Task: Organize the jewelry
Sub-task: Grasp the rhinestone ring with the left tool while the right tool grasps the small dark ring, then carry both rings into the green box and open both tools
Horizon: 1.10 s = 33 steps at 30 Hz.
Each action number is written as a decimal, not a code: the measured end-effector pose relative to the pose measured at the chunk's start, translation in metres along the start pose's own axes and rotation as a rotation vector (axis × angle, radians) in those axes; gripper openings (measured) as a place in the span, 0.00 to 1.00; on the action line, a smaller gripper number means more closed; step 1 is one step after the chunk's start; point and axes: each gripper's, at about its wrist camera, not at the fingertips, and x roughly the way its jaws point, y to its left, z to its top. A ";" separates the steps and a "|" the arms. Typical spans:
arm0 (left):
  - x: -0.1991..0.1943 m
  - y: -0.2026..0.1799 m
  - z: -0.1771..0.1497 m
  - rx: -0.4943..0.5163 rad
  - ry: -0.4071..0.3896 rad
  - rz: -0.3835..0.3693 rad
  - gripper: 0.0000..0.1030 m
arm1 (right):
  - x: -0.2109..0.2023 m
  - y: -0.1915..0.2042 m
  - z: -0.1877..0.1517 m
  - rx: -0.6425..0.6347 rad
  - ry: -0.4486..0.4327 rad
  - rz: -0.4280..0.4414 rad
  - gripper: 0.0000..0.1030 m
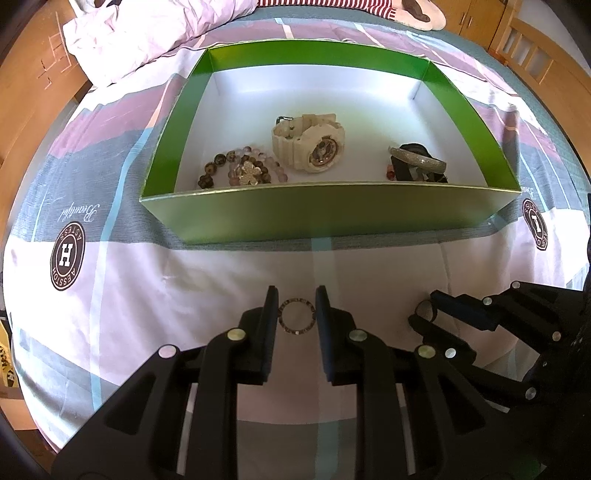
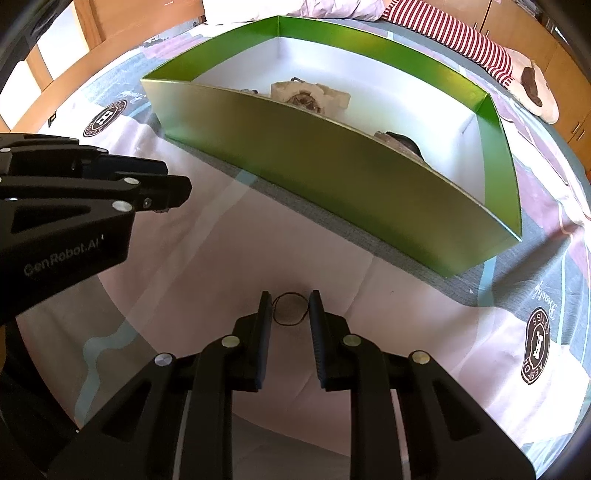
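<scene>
My left gripper (image 1: pixel 296 295) is shut on a thin ring-shaped bracelet (image 1: pixel 297 332) with a patterned rim, just above the bedsheet in front of a green box (image 1: pixel 314 210). Close to its right, my right gripper (image 2: pixel 290 297) is shut on a thin black loop (image 2: pixel 291 325) like a hair tie. In the left wrist view the right gripper (image 1: pixel 424 314) enters from the right. The left gripper (image 2: pixel 177 192) is at the left in the right wrist view. The box holds beaded bracelets (image 1: pixel 240 166), a cream watch (image 1: pixel 314 144) and a silver bangle (image 1: pixel 417 158) on dark items.
The green box (image 2: pixel 314 155) has tall walls and a white floor, and sits on a bed with a patchwork sheet (image 1: pixel 129 295). A crumpled pink duvet (image 1: pixel 147 29) and a striped plush toy (image 2: pixel 480 44) lie behind it. Wooden furniture (image 1: pixel 26 92) surrounds the bed.
</scene>
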 end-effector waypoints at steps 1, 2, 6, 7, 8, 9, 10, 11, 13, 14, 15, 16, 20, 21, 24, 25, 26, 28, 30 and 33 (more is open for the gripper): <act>0.000 0.000 0.000 -0.001 0.000 0.000 0.20 | -0.001 0.000 0.000 0.001 -0.003 0.001 0.20; 0.000 0.000 0.000 -0.001 -0.001 -0.001 0.20 | -0.001 0.000 0.001 0.003 -0.004 0.001 0.20; -0.001 0.000 0.000 -0.002 -0.001 0.000 0.20 | 0.001 0.000 0.000 0.003 0.001 0.000 0.20; -0.001 0.000 0.000 -0.002 -0.002 -0.001 0.20 | 0.001 0.001 0.000 0.002 0.002 0.000 0.20; -0.001 0.000 0.000 -0.003 -0.004 -0.001 0.20 | 0.001 0.001 0.000 0.002 0.002 0.001 0.20; -0.002 0.000 0.000 -0.002 -0.006 -0.002 0.20 | 0.001 0.001 0.000 0.002 0.001 0.001 0.20; -0.002 0.000 0.000 -0.002 -0.006 -0.002 0.20 | 0.001 0.001 0.000 -0.001 0.000 0.004 0.20; -0.003 -0.001 0.000 -0.002 -0.007 -0.002 0.20 | 0.001 0.001 0.000 0.000 -0.001 0.004 0.20; -0.003 -0.001 0.000 -0.001 -0.008 -0.002 0.20 | 0.001 0.000 0.000 0.002 -0.002 0.004 0.20; -0.003 -0.002 0.000 -0.001 -0.010 -0.002 0.20 | 0.000 0.000 0.000 0.003 -0.002 0.004 0.20; -0.004 -0.002 0.001 -0.002 -0.012 -0.002 0.20 | 0.000 0.000 0.000 0.004 -0.003 0.003 0.20; -0.005 -0.002 0.001 -0.001 -0.017 -0.001 0.20 | -0.001 0.000 0.000 0.006 -0.006 0.000 0.20; -0.021 0.000 0.006 0.014 -0.087 0.030 0.20 | -0.017 -0.004 0.003 0.017 -0.051 -0.008 0.20; -0.026 0.001 0.007 0.014 -0.109 0.038 0.20 | -0.022 -0.006 0.005 0.023 -0.066 -0.006 0.20; -0.045 0.003 0.012 0.021 -0.196 0.047 0.20 | -0.041 -0.012 0.010 0.046 -0.127 0.003 0.20; -0.050 0.004 0.013 0.021 -0.224 0.050 0.20 | -0.048 -0.015 0.012 0.052 -0.157 0.009 0.20; -0.054 0.004 0.014 0.022 -0.240 0.052 0.20 | -0.052 -0.017 0.013 0.057 -0.177 0.013 0.20; -0.059 0.006 0.016 0.023 -0.268 0.057 0.20 | -0.062 -0.023 0.015 0.079 -0.222 0.019 0.20; -0.061 0.006 0.018 0.023 -0.276 0.051 0.20 | -0.066 -0.029 0.015 0.098 -0.248 0.025 0.20; -0.060 0.004 0.021 0.028 -0.279 0.047 0.20 | -0.071 -0.036 0.017 0.123 -0.283 0.033 0.20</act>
